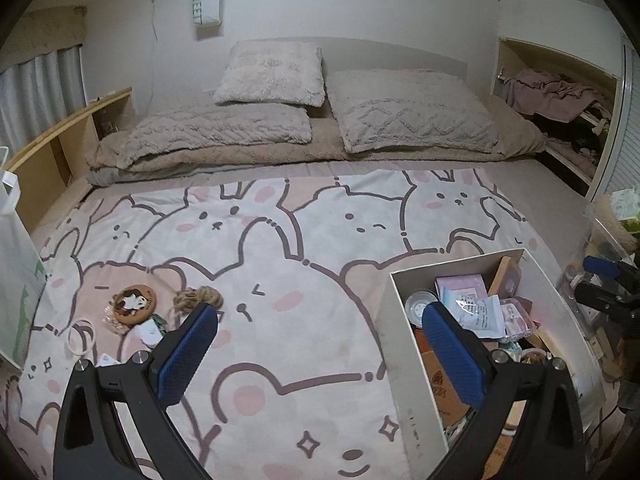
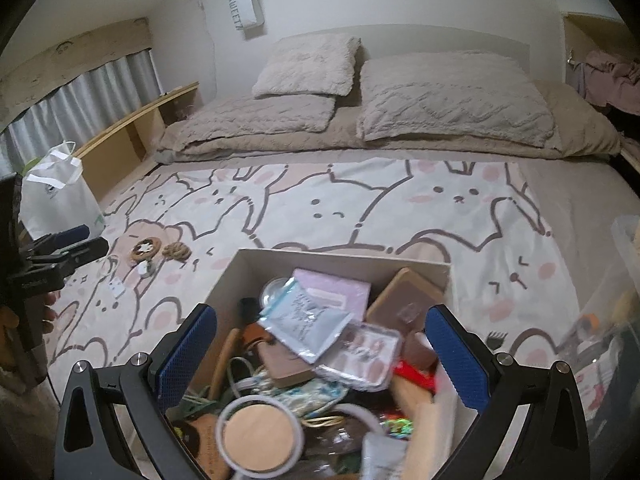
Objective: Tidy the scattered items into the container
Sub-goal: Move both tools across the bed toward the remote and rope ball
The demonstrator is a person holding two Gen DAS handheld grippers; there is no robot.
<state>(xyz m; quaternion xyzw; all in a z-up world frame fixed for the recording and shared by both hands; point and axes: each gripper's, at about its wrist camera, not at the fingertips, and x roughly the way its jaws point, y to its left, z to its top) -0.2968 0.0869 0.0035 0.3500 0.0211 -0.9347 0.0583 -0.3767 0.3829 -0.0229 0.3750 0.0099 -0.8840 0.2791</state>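
A white cardboard box (image 1: 404, 360) (image 2: 240, 268) full of small items sits on the cartoon-print blanket. Loose things lie to its left: a round brown coaster (image 1: 135, 304) (image 2: 145, 249), a coil of jute rope (image 1: 198, 300) (image 2: 176, 250), a small white piece (image 1: 150, 334) (image 2: 143, 269) and a clear ring (image 1: 81, 338). My left gripper (image 1: 320, 330) is open and empty, over the blanket between the loose things and the box. My right gripper (image 2: 320, 332) is open above the box with nothing between its fingers. A round wooden lid with a white rim (image 2: 258, 434) lies in the box.
Pillows (image 1: 272, 74) and a folded beige duvet (image 1: 420, 120) lie at the head of the bed. A white paper bag (image 2: 60, 196) stands at the left edge by a wooden shelf (image 1: 52, 156). A clear plastic bin (image 1: 612, 220) stands to the right.
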